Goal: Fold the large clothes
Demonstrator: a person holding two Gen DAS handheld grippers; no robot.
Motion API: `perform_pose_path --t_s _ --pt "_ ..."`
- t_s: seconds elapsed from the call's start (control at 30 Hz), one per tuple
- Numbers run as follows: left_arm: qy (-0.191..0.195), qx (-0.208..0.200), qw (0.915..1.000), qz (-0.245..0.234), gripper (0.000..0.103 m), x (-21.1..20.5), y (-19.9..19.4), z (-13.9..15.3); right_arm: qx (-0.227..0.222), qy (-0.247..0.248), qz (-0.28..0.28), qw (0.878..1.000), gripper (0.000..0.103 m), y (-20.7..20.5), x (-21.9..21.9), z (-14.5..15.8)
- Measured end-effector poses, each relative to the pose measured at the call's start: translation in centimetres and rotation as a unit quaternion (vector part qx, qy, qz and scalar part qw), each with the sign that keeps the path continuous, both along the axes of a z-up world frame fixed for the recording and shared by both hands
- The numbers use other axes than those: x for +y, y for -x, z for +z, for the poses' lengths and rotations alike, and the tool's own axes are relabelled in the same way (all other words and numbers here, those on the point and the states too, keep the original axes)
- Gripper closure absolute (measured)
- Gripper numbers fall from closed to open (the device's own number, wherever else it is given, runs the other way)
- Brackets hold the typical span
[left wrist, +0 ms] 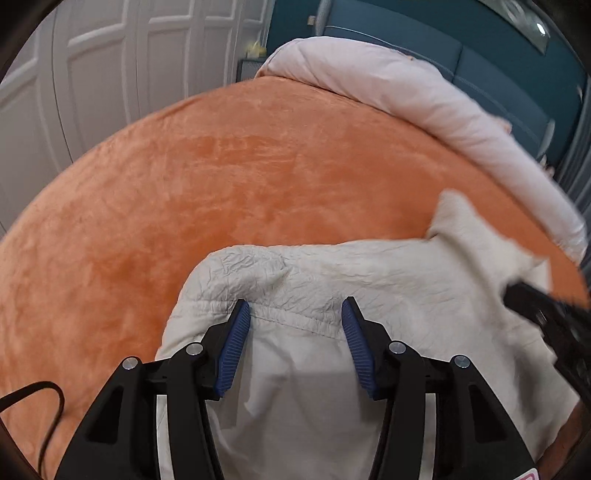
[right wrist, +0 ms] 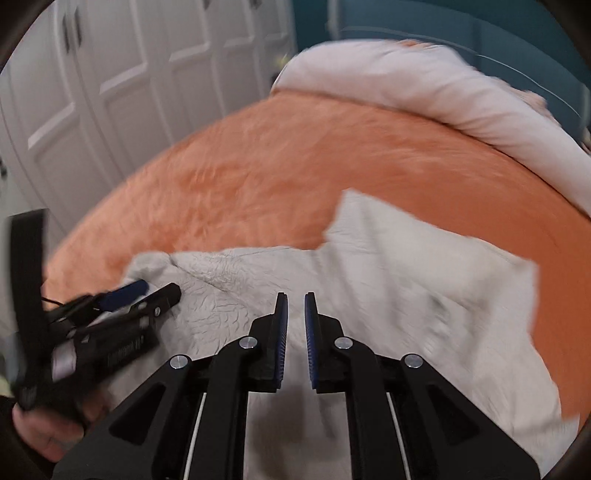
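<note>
A cream, wrinkled garment (left wrist: 332, 280) lies on the orange bed cover (left wrist: 221, 177), with a sleeve sticking out toward the back right (left wrist: 465, 221). My left gripper (left wrist: 295, 314) is open, its blue pads either side of a seam of the garment, holding nothing. In the right wrist view the same garment (right wrist: 406, 266) spreads under my right gripper (right wrist: 295, 306), whose jaws stand a narrow gap apart with nothing between them. The left gripper (right wrist: 147, 291) shows at the left of that view, over the garment's left edge. The right gripper's body (left wrist: 546, 317) shows blurred at the right of the left wrist view.
A rolled pale pink duvet (left wrist: 406, 92) lies along the far side of the bed. White panelled wardrobe doors (left wrist: 110, 74) stand to the left and a teal wall (left wrist: 406, 29) behind. A black cable (left wrist: 48, 398) hangs at the lower left.
</note>
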State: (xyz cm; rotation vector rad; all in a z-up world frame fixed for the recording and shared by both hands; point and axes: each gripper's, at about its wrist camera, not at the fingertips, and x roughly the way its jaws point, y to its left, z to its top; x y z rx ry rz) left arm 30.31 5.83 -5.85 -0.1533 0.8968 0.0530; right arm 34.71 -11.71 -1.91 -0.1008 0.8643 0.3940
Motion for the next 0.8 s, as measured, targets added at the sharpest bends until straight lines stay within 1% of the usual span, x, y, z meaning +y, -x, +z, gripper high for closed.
perform_pose_path --t_s 0.03,0.07,0.1,0.13,0.17,0.2,0.23,0.27,0.3,0.33,0.37,0.4,0.47,0.5,0.53,0.57,0.6,0.63,0.67,0.7,0.73,0.8 --pt "-0.026 -0.007 0.9996 -0.008 0.053 -0.6 0.3 -0.6 0.002 0.015 0.004 1.0 0.094 -0.6 0.5 -0.7" --pt "-0.039 -0.012 0.9991 -0.011 0.053 -0.8 0.6 -1.0 0.006 0.035 0.006 0.999 0.094 -1.1 1.2 -1.6" --pt "-0.042 -0.019 0.9989 -0.009 0.053 -0.9 0.9 -1.4 0.008 0.057 0.001 0.998 0.099 -1.9 1.1 -2.5" --pt "-0.036 -0.021 0.9991 -0.008 0.052 -0.7 0.9 -1.5 0.015 0.064 -0.013 0.998 0.091 -2.9 0.3 -3.3" --pt "-0.029 -0.021 0.9993 -0.008 0.052 -0.4 0.6 -1.6 0.02 0.043 -0.033 0.998 0.085 -3.6 -1.0 -3.5" --pt "-0.023 -0.02 0.9995 -0.008 0.052 -0.1 0.5 -1.6 0.017 0.018 -0.091 0.996 0.103 -3.9 -3.6 -3.3" --pt "-0.019 -0.02 0.9996 -0.008 0.052 0.0 0.5 -1.8 0.015 0.001 -0.132 0.991 0.103 -3.8 -5.8 -3.1" --pt "-0.018 -0.021 0.9996 -0.009 0.052 0.0 0.5 -1.8 0.021 -0.05 -0.172 0.984 0.103 -3.5 -8.4 -3.0" --pt "-0.018 -0.022 0.9996 -0.009 0.052 0.0 0.5 -1.8 0.023 -0.089 -0.21 0.973 0.103 -2.9 -10.7 -2.9" --pt "-0.018 -0.022 0.9996 -0.009 0.052 0.0 0.5 -1.8 0.017 -0.138 -0.24 0.961 0.103 -1.6 -13.1 -2.7" --pt "-0.019 -0.021 0.9996 -0.009 0.052 0.0 0.6 -1.9 0.007 -0.165 -0.259 0.952 0.101 -0.2 -14.6 -2.3" --pt "-0.019 -0.021 0.9996 -0.009 0.052 0.0 0.4 -1.9 -0.008 -0.166 -0.279 0.946 0.097 1.3 -15.8 -1.8" --pt "-0.02 -0.022 0.9995 -0.009 0.052 0.0 0.4 -1.9 -0.017 -0.191 -0.273 0.943 0.097 3.2 -17.3 -1.4" --pt "-0.022 -0.021 0.9995 -0.009 0.052 -0.1 0.4 -1.9 -0.016 -0.194 -0.273 0.942 0.097 3.9 -17.9 -1.5" --pt "-0.024 -0.022 0.9994 -0.009 0.051 -0.1 0.4 -1.9 -0.004 -0.17 -0.276 0.946 0.097 4.1 -18.4 -2.2" --pt "-0.026 -0.022 0.9994 -0.009 0.051 -0.1 0.4 -1.9 0.021 -0.137 -0.284 0.949 0.1 3.8 -18.9 -3.3" --pt "-0.028 -0.022 0.9993 -0.009 0.051 -0.2 0.3 -1.9 0.034 -0.128 -0.298 0.945 0.102 3.6 -19.3 -4.1" --pt "-0.031 -0.021 0.9993 -0.009 0.051 -0.3 0.3 -1.9 0.037 -0.143 -0.333 0.931 0.102 4.3 -21.1 -4.2" --pt "-0.032 -0.02 0.9992 -0.009 0.051 -0.3 0.3 -1.8 0.026 -0.164 -0.363 0.917 0.101 5.6 -22.7 -3.6" --pt "-0.03 -0.018 0.9993 -0.009 0.051 -0.3 0.4 -1.7 0.016 -0.171 -0.375 0.911 0.096 6.5 -23.4 -2.9" --pt "-0.026 -0.014 0.9995 -0.01 0.05 -0.1 0.7 -1.4 0.003 -0.178 -0.377 0.909 0.096 8.0 -24.0 -1.9" --pt "-0.021 -0.01 0.9997 -0.01 0.049 0.3 1.8 -0.4 -0.012 -0.179 -0.353 0.918 0.095 10.6 -24.1 -0.1"
